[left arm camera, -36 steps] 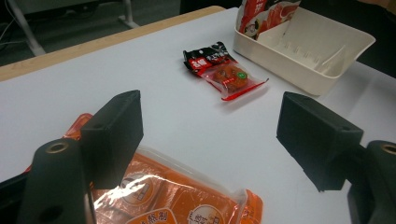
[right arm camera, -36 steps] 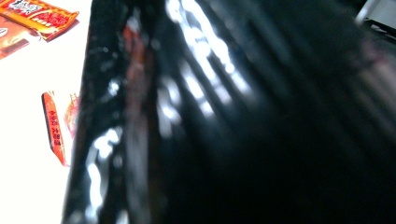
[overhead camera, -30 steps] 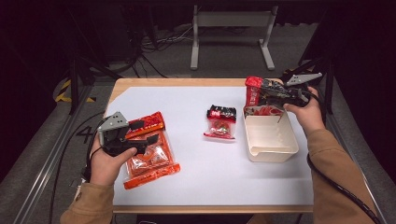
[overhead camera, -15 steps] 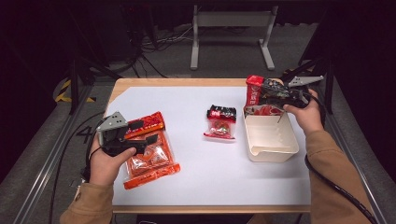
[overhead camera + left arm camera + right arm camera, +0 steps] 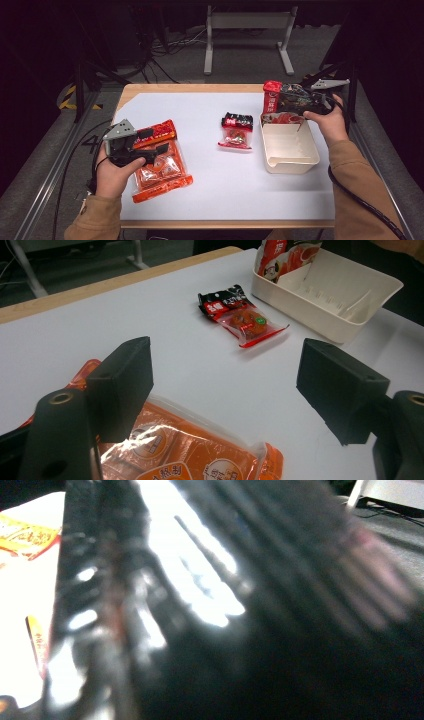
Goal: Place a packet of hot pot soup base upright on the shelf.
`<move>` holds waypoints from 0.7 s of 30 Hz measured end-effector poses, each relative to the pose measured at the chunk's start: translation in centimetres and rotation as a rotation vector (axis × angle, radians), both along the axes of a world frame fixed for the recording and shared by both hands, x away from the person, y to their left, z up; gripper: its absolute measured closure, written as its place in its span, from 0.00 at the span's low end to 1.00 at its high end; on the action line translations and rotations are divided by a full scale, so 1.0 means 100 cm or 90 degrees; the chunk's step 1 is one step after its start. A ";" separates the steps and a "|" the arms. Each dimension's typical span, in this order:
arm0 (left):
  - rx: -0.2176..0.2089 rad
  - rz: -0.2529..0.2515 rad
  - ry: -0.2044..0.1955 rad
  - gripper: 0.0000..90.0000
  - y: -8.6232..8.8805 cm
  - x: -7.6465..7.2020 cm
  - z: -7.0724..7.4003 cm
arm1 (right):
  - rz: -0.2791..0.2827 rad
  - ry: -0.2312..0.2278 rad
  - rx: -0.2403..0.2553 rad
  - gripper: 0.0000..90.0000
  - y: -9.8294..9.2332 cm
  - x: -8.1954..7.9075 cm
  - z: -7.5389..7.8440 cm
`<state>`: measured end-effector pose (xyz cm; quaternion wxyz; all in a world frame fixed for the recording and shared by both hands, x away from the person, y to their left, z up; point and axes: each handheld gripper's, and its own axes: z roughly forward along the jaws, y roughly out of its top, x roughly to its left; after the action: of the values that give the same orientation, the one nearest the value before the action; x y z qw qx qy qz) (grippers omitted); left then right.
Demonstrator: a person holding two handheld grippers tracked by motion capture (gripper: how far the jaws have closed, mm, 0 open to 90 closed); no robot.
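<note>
My left gripper [image 5: 161,149] [image 5: 225,375] stands open, low over the near end of a large orange snack pack [image 5: 162,172] [image 5: 190,455] at the table's left. A red bar packet [image 5: 156,132] lies beside it. My right gripper [image 5: 282,102] hovers at the far end of the white tray [image 5: 290,162]. Its jaws have just been opening. A dark glossy packet with a red top [image 5: 272,97] [image 5: 225,605] stands upright between them, blurred and very close to the camera. Another red packet [image 5: 285,119] [image 5: 285,255] leans inside the tray.
A small black-and-red snack packet [image 5: 236,131] [image 5: 240,315] lies mid-table, left of the tray [image 5: 325,315]. White paper [image 5: 210,190] covers the wooden table. The table ends just behind the tray, and a metal stand [image 5: 247,35] sits on the floor beyond.
</note>
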<state>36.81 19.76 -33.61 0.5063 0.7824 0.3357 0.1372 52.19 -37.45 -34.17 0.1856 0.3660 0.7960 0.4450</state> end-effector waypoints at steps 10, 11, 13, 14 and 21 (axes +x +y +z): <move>0.002 0.001 0.005 0.26 0.000 0.002 -0.001 | -0.018 -0.024 0.006 0.28 -0.011 -0.017 0.016; 0.003 0.001 0.005 0.26 0.001 0.002 -0.002 | -0.021 -0.025 0.000 0.28 -0.012 -0.020 0.017; 0.005 0.000 0.007 0.26 0.002 0.003 -0.002 | -0.027 -0.026 -0.002 0.28 -0.014 -0.025 0.019; 0.001 0.003 0.008 0.26 0.002 0.003 -0.002 | -0.034 -0.027 -0.003 0.27 -0.016 -0.030 0.021; 0.002 0.004 0.012 0.26 0.003 0.005 -0.002 | -0.057 -0.045 0.003 0.27 -0.022 -0.062 0.023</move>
<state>37.28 20.08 -33.83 0.5013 0.7836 0.3424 0.1323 45.96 -39.63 -31.88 0.2324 0.3856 0.7706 0.4511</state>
